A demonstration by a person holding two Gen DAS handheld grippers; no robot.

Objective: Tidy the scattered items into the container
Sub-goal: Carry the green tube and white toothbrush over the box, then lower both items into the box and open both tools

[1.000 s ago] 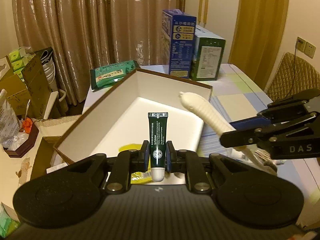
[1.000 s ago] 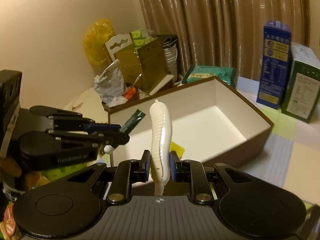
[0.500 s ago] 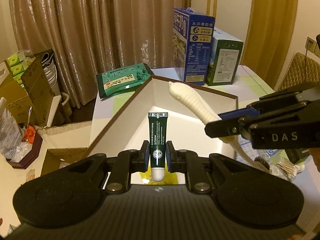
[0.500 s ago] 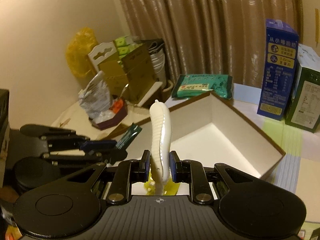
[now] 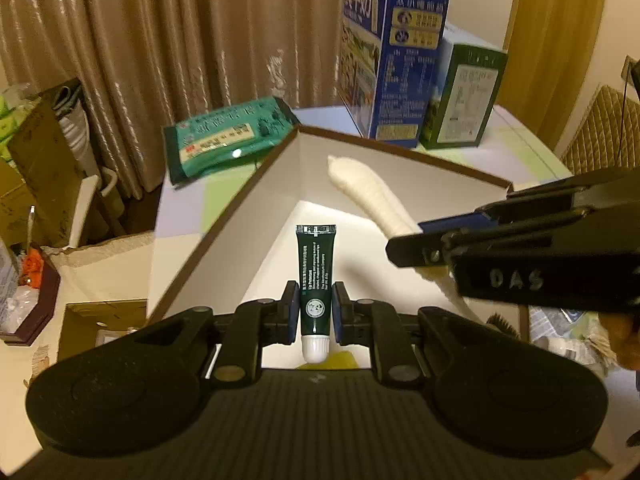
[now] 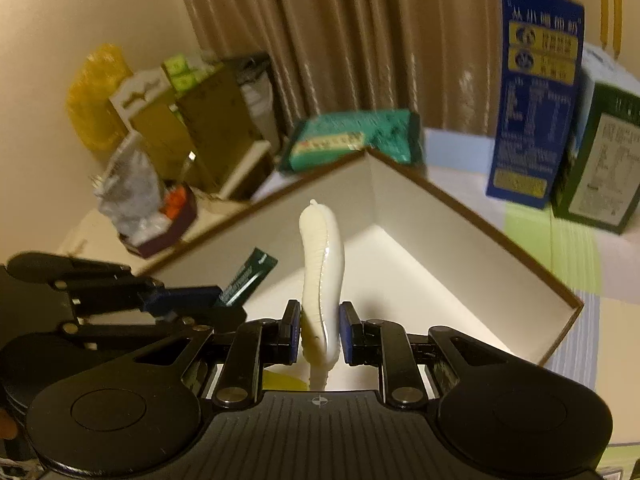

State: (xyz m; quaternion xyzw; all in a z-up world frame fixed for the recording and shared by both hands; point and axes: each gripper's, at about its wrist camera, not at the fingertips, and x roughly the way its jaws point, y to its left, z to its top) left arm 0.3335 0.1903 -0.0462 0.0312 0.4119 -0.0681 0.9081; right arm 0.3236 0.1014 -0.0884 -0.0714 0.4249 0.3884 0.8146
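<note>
The right gripper [image 6: 319, 334] pinches a cream-white, ribbed, curved plastic handle [image 6: 321, 258] that stands upright between its pads, over the open brown-edged cardboard box with a white inside [image 6: 420, 216]. At left, the left gripper [image 6: 224, 304] clamps a dark green tube [image 6: 249, 276], tilted over the box's near wall. A green wipes packet [image 6: 352, 138] lies behind the box; a tall blue carton [image 6: 536, 92] stands at right.

White letters "DAS" stand on the black right gripper [image 5: 404, 246] at the right of the left wrist view. Print on the dark green tube [image 5: 315, 276], blue carton [image 5: 394, 68] and green pack [image 5: 228, 136] is too small to read.
</note>
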